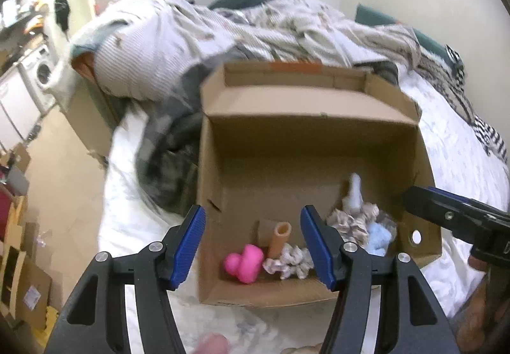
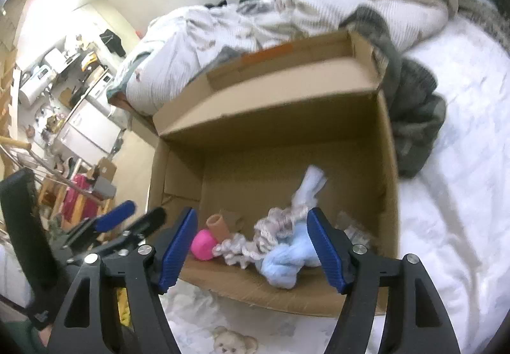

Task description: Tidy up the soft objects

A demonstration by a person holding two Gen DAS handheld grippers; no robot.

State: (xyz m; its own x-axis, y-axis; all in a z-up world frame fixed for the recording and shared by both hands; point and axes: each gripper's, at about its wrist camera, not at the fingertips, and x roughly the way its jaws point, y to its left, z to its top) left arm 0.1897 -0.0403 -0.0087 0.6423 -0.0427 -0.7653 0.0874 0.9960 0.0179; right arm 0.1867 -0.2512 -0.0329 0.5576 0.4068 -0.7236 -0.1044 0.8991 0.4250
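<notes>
Left gripper (image 1: pixel 253 245) and right gripper (image 2: pixel 251 250) are held with jaws apart, nothing between them, above the cardboard box (image 1: pixel 318 137) on the bed (image 2: pixel 462 162). Inside lie a pink toy (image 1: pixel 244 263), ruffled fabric (image 2: pixel 274 236) and a blue plush (image 2: pixel 287 261): judged light, soft, best pinched at a bunched fold.

Both cameras ride on hand-held grippers and look steeply down along their own blue-padded jaws into an open cardboard box (image 1: pixel 306 143) on a bed (image 1: pixel 446 137), from close above the box's near wall. The left wrist view sits toward the box's near left corner and faces the rumpled duvet (image 1: pixel 178 44) along the bed's far edge; the right gripper (image 1: pixel 452 213) enters from its right side. The right wrist view sits further right, tilted, with the left gripper (image 2: pixel 127 220) at its lower left. Both share the box's inside, the pink toy (image 1: pixel 244 263) and the bed's far edge.
</notes>
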